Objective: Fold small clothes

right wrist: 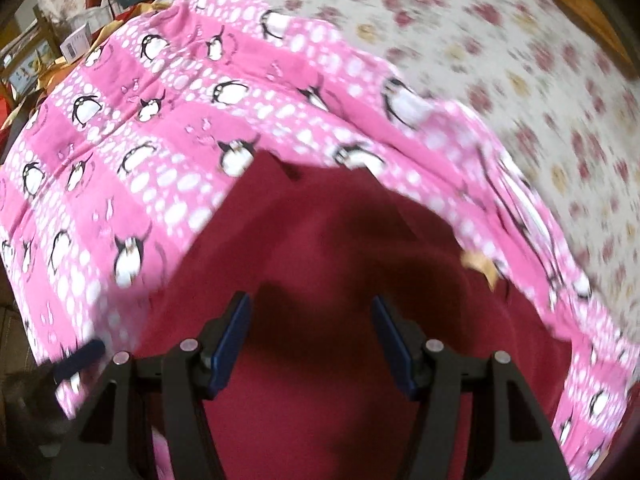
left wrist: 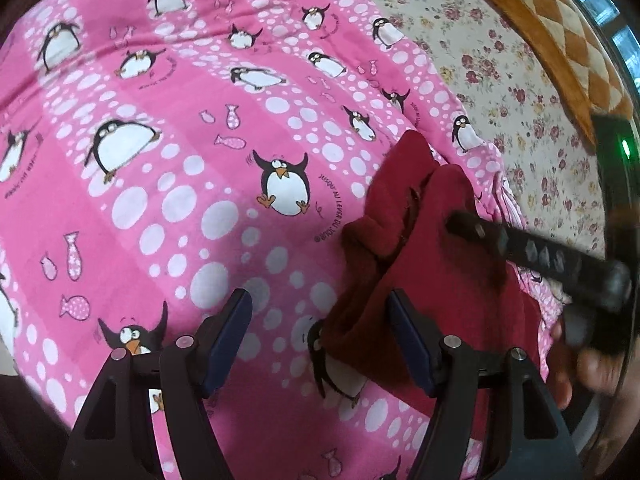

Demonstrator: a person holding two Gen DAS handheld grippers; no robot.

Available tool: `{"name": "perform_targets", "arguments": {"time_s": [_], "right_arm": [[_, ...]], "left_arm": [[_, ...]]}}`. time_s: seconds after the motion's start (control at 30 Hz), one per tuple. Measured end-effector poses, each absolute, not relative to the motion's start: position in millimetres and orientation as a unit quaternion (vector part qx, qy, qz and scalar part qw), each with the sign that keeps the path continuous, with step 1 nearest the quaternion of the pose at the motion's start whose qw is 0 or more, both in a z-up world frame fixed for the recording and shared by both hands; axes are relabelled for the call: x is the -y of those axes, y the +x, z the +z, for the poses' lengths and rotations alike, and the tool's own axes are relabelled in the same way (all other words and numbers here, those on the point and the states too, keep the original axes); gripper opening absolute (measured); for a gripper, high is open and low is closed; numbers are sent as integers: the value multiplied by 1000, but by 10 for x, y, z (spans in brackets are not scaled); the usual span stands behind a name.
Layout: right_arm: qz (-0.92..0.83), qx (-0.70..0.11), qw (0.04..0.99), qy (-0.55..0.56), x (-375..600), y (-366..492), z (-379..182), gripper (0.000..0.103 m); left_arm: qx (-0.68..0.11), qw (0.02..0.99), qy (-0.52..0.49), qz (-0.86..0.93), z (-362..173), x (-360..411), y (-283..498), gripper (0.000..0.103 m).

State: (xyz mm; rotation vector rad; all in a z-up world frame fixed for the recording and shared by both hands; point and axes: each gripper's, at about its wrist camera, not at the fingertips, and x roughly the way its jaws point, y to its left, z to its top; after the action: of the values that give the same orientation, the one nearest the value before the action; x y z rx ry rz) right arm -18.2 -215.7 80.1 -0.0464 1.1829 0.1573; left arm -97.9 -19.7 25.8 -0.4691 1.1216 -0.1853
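A small dark red garment (left wrist: 436, 264) lies bunched on a pink penguin-print cloth (left wrist: 180, 128). My left gripper (left wrist: 320, 316) is open, its right finger over the garment's near edge and its left finger over the pink cloth. My right gripper (left wrist: 460, 224) comes in from the right, its tip resting on the red garment. In the right wrist view the right gripper (right wrist: 310, 320) is open, just above the red garment (right wrist: 320, 260), which fills the lower middle, with the pink cloth (right wrist: 140, 140) around it. This view is motion-blurred.
A floral bedsheet (left wrist: 500, 60) lies beyond the pink cloth to the right. An orange and cream patterned cushion (left wrist: 560, 32) sits at the far right. Shelves with boxes and clutter (right wrist: 60, 44) stand at the far left in the right wrist view.
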Motion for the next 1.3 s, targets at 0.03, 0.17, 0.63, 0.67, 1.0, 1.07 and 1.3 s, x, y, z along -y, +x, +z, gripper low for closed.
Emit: {"name": "perform_targets", "arguments": {"time_s": [0.03,0.17,0.63,0.67,1.0,1.07,1.3], "right_arm": [[78,-558,826,-25,2103,-126,797,66],[81,-568,817,-54,1902,96,745,66],[85,-578,810,-48,1731,280,683,66],[85,-577,811,-45,1741,274,693,66],[83,-572,816,-34,1817,200,739,66],[82,-571,816,-34,1820,186,751,66],[79,-573,815,-38,1797,189,716,66]], "left_arm": [[-526,817,-221,-87,252,199,-969,50],[-525,817,-220,-89,249,203,-928,50],[-525,815,-230,-91,220,169,-883,50],[-524,815,-228,-91,222,171,-885,50],[-523,820,-218,-88,229,202,-878,50],[-523,820,-216,-88,230,202,-881,50],[-525,817,-221,-89,226,191,-874,50]]}}
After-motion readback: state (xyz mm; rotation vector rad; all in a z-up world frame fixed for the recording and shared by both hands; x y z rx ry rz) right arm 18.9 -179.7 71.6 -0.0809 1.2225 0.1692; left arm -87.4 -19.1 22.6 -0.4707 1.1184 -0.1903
